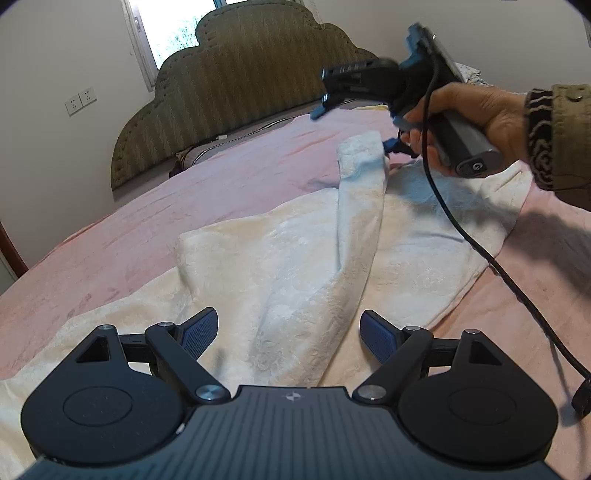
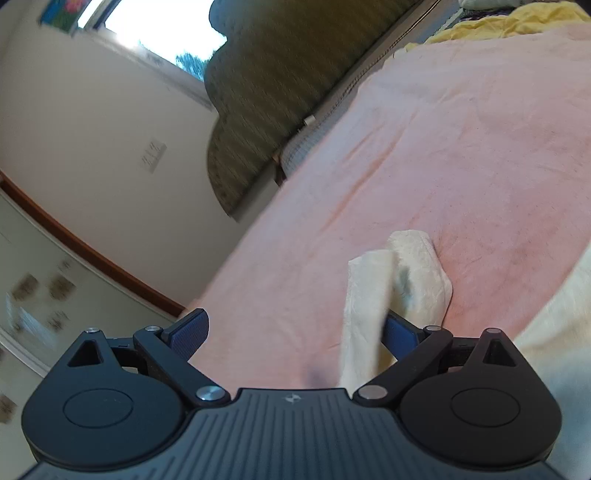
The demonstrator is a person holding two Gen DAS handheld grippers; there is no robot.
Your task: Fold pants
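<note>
Cream-white pants [image 1: 295,251] lie spread on a pink bedspread [image 1: 184,192]. My left gripper [image 1: 290,332] hovers open just over their near part, with fabric below the gap and neither pad pressing on it. One end of the pants stands up in a raised fold [image 1: 362,166] beside my right gripper [image 1: 352,127], which a hand [image 1: 476,110] holds at the upper right. In the right wrist view the right gripper [image 2: 295,332] is wide open. The raised flap of pants [image 2: 369,295] drapes against its right finger [image 2: 400,332] and hides the tip.
An olive padded headboard [image 1: 240,74] closes the far end of the bed, with a window and wall sockets [image 1: 81,99] to its left. A black cable [image 1: 480,251] hangs from the right gripper across the pants. A yellow blanket [image 2: 517,22] lies near the headboard.
</note>
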